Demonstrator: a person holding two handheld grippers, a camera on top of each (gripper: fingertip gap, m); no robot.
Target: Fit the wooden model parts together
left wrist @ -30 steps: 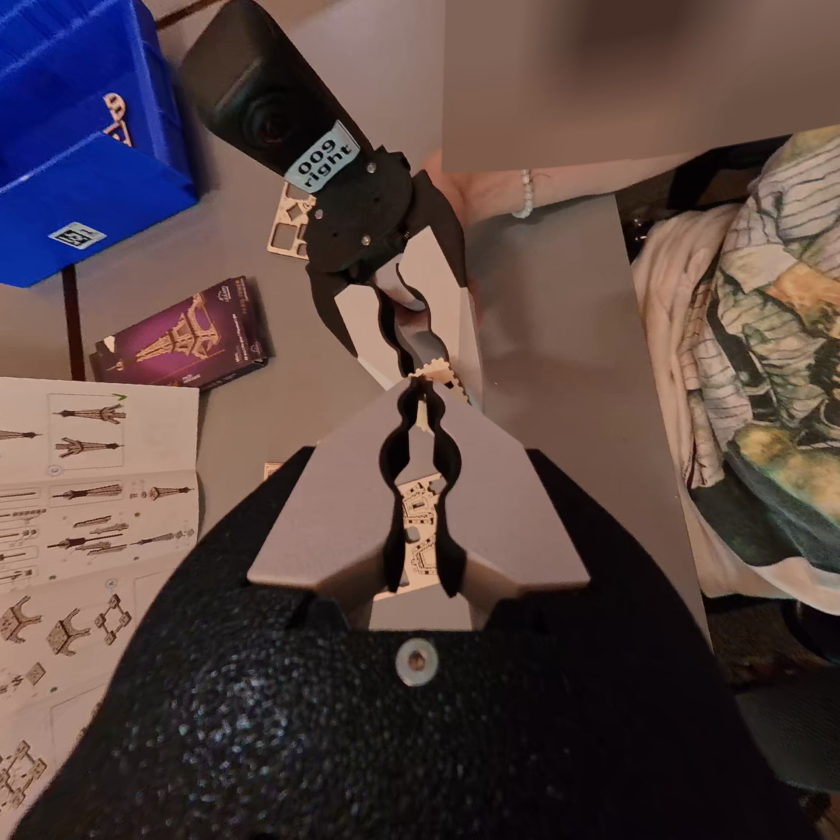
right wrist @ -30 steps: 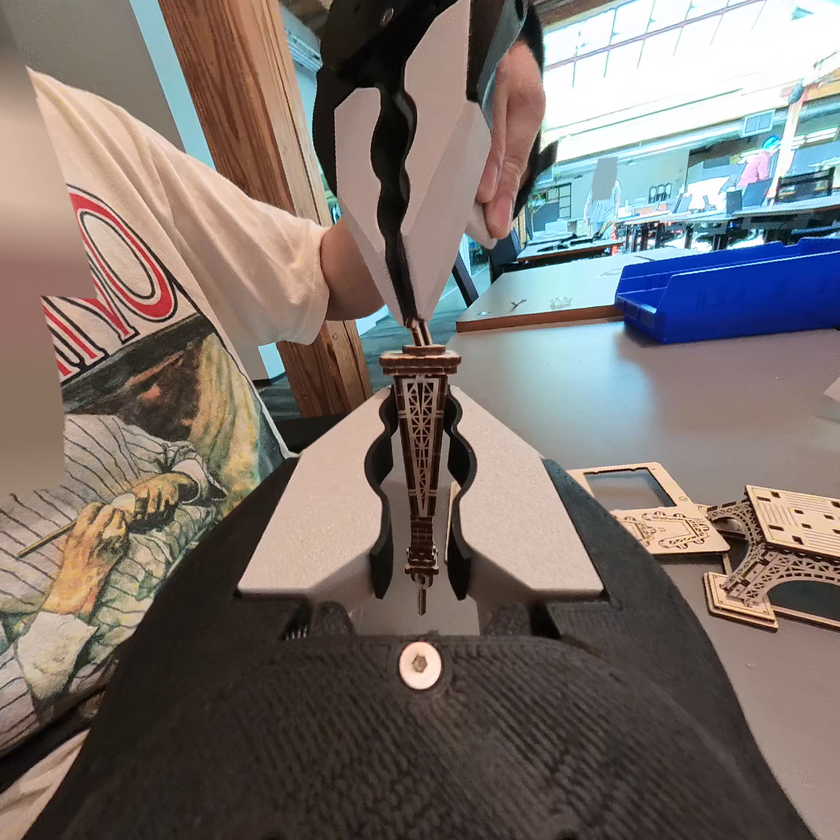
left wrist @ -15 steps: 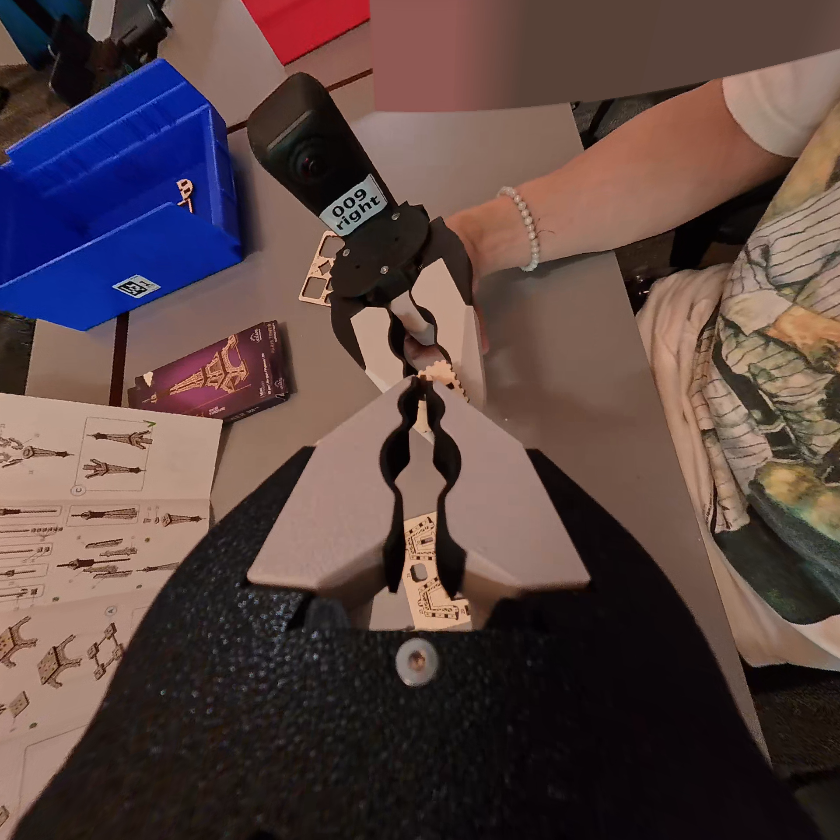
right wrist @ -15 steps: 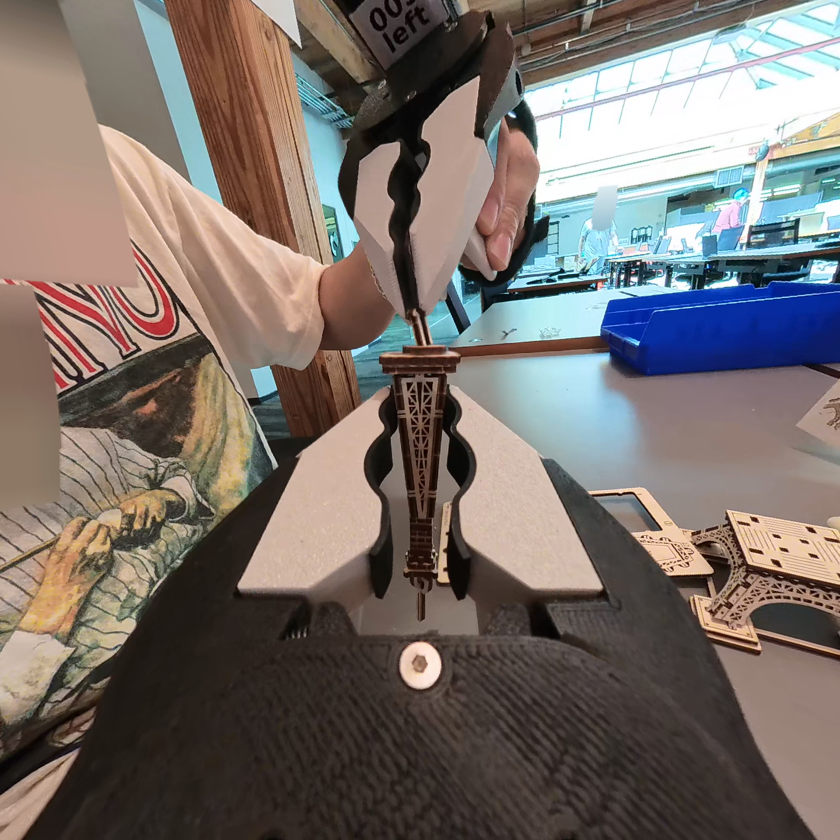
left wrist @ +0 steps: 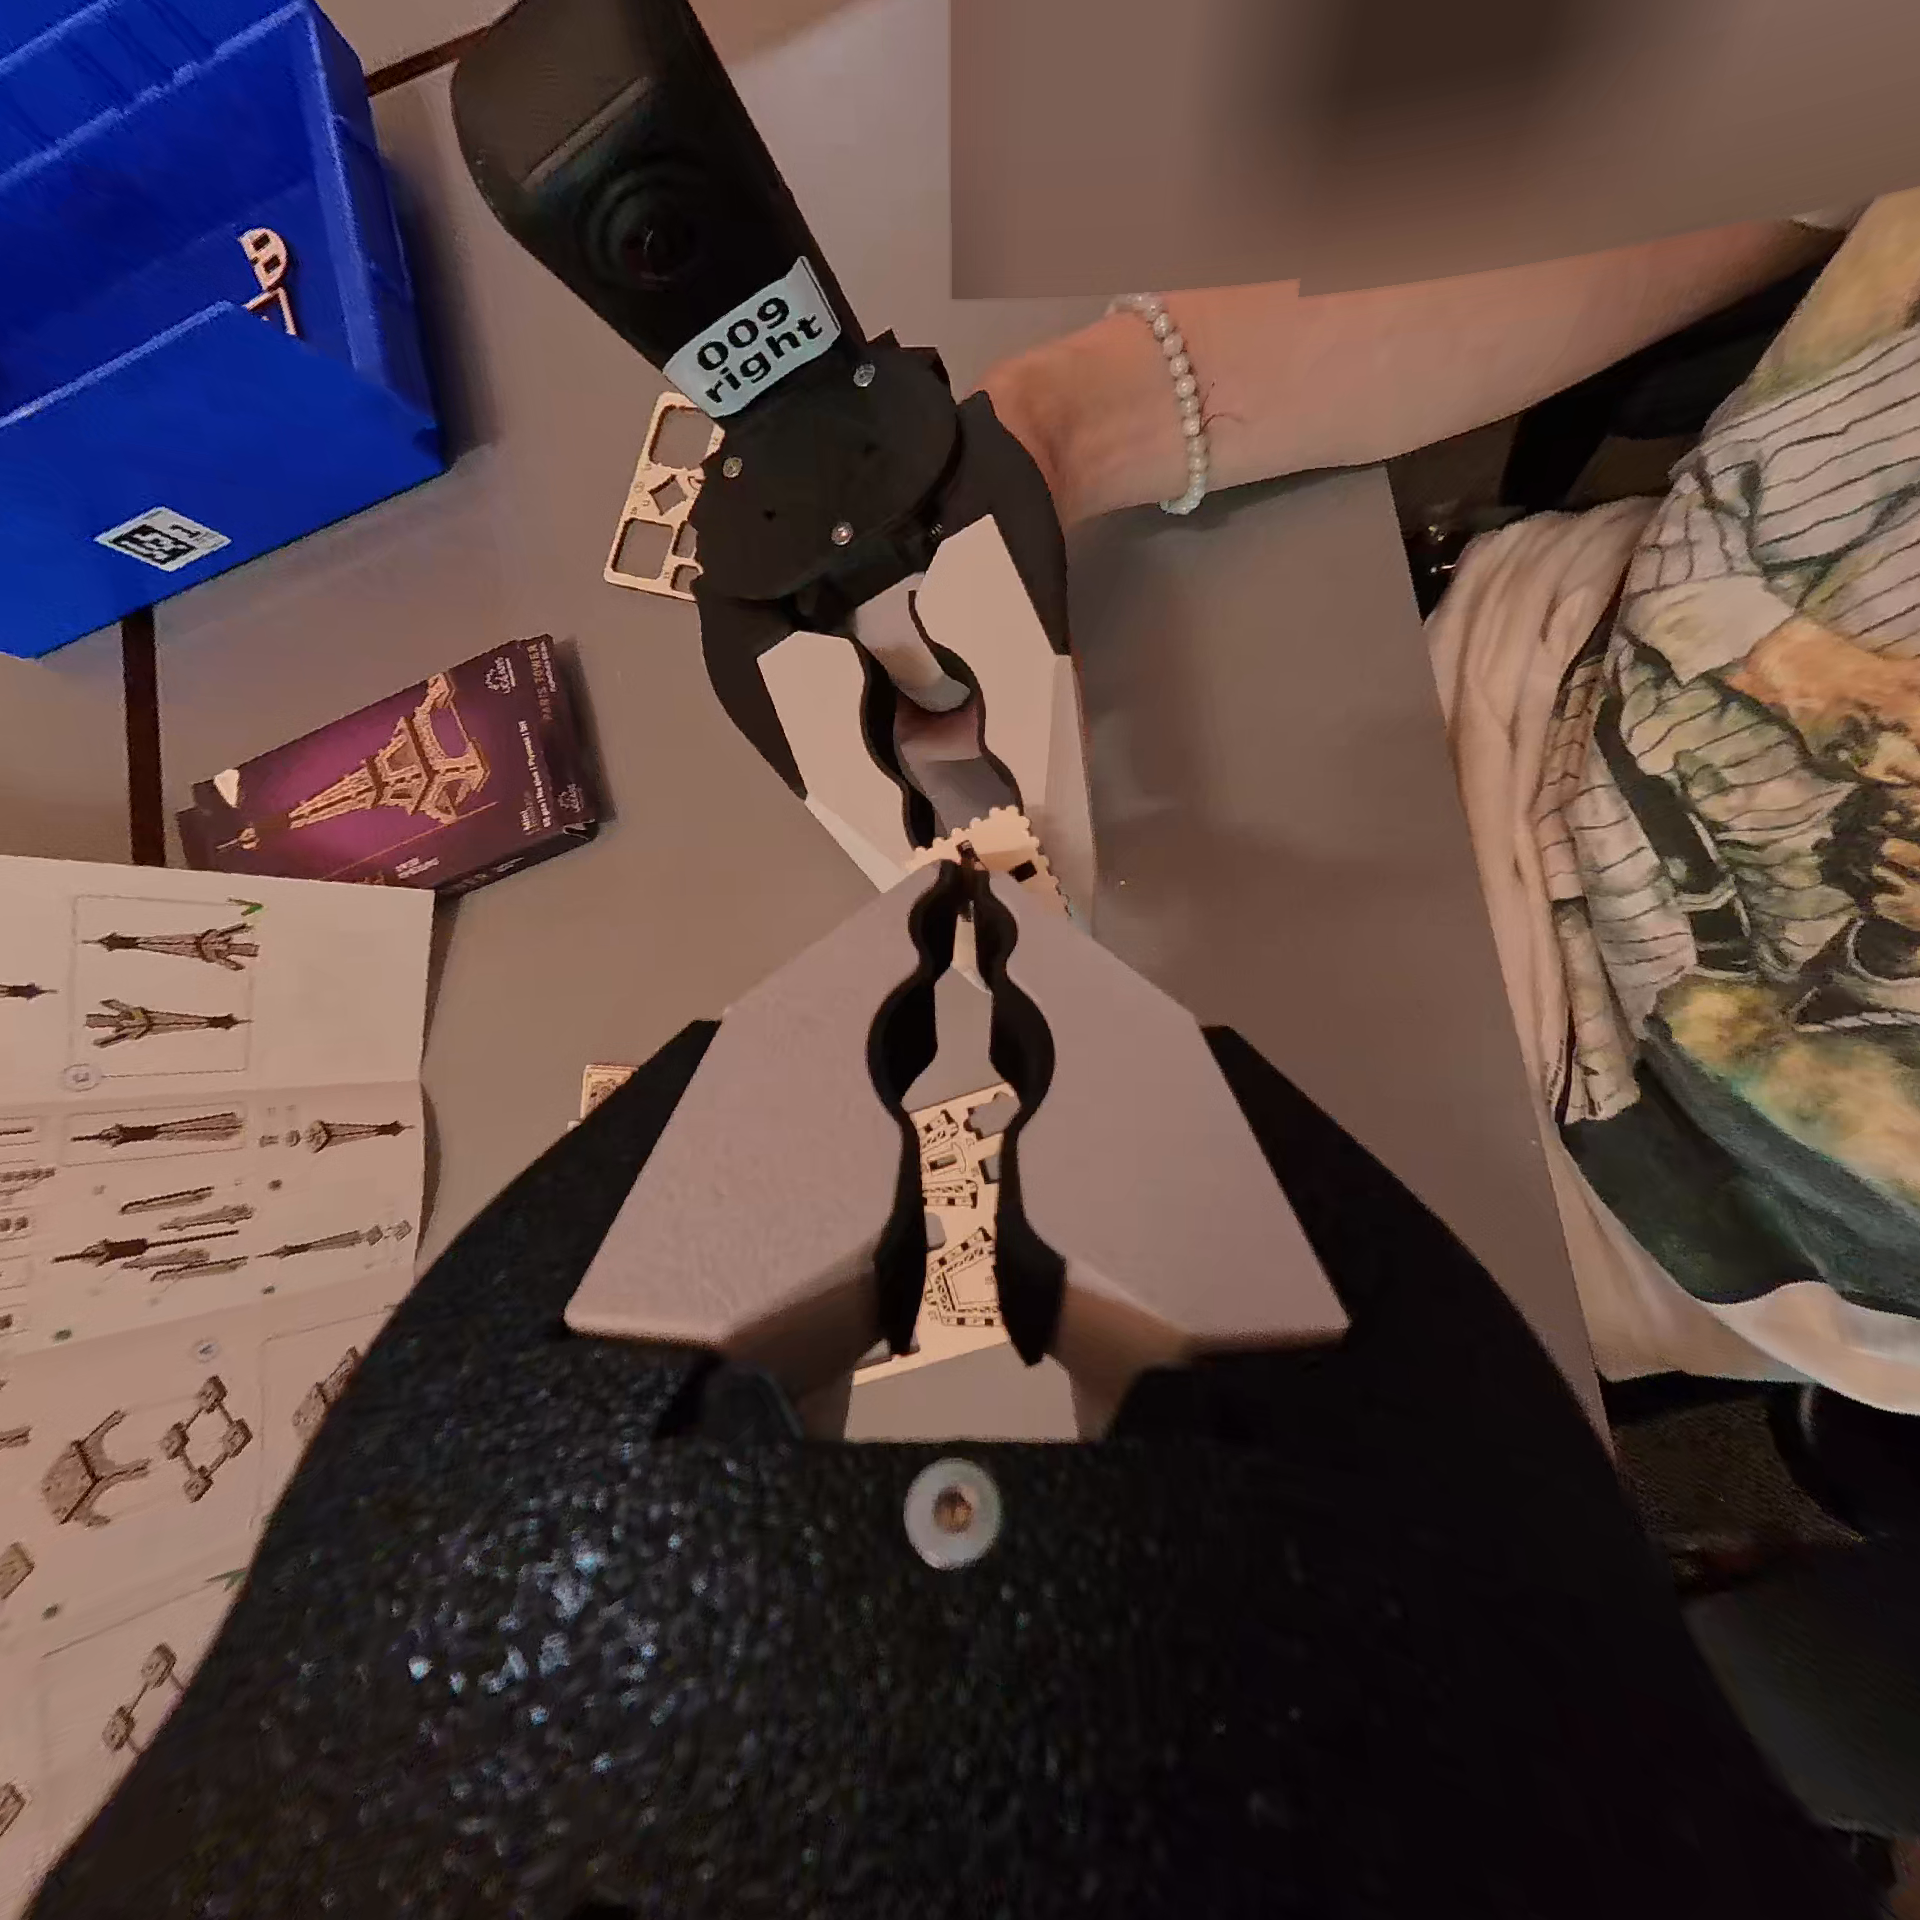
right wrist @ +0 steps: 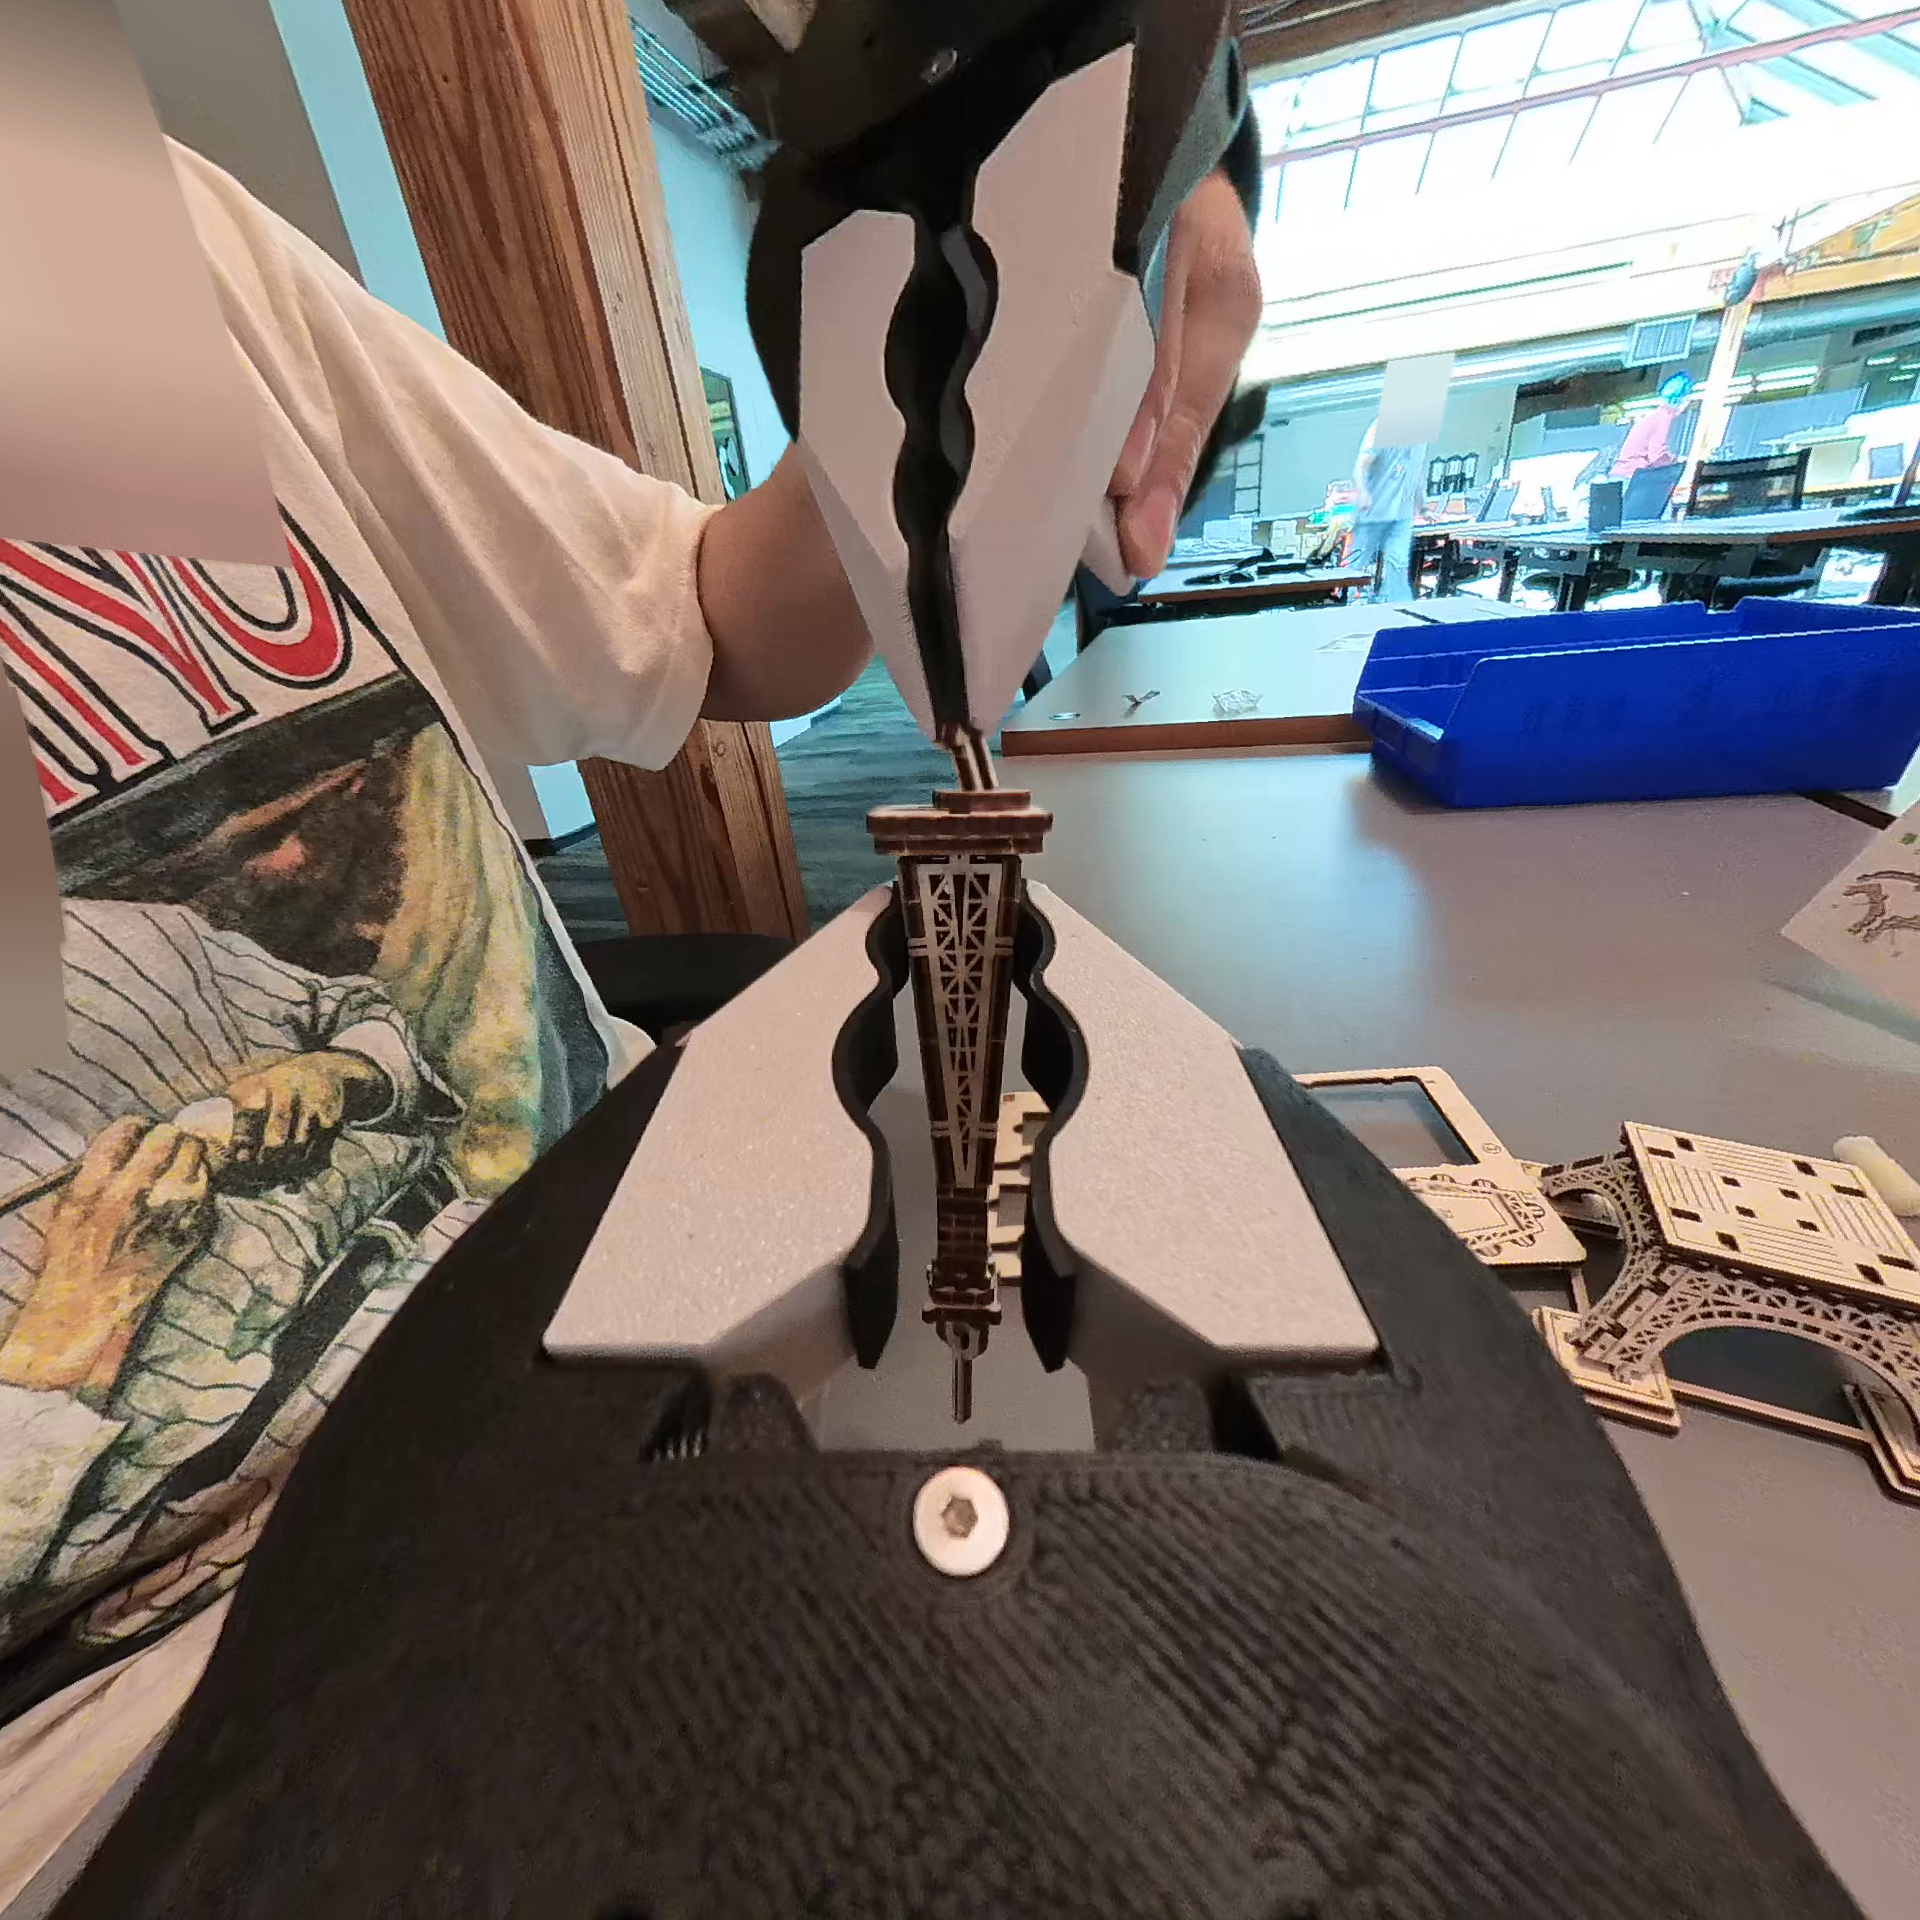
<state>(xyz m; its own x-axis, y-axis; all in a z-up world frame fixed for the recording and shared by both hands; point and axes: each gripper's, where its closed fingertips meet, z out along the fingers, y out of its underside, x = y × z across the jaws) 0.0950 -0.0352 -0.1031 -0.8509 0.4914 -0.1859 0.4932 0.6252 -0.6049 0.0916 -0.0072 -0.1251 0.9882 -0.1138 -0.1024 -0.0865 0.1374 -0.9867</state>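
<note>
In the right wrist view, my right gripper (right wrist: 956, 914) is shut on the slender wooden tower top (right wrist: 958, 1039). Its spire points back at the camera and its wide platform end (right wrist: 954, 821) points forward. My left gripper (right wrist: 951, 717) comes down from above, shut on a small wooden piece (right wrist: 971, 764) whose end rests on that platform. In the left wrist view, my left gripper (left wrist: 961, 883) is shut at its tips just over the toothed platform (left wrist: 1013, 842), which the right gripper (left wrist: 987, 862) holds up beyond it. The small piece barely shows there.
The arched wooden tower base (right wrist: 1745, 1268) and cut-out sheets (right wrist: 1455, 1174) lie on the grey table (right wrist: 1455, 935) to the right. A blue bin (left wrist: 156, 343), a purple box (left wrist: 405, 769) and an instruction sheet (left wrist: 197, 1143) lie to the left. The person's torso is close by. Both grippers' tips are close together, under 4 cm apart.
The left gripper has pivoted about its tip, tilting up and then back down nearer the right camera. The small piece stays on the platform. Both grippers stay shut.
</note>
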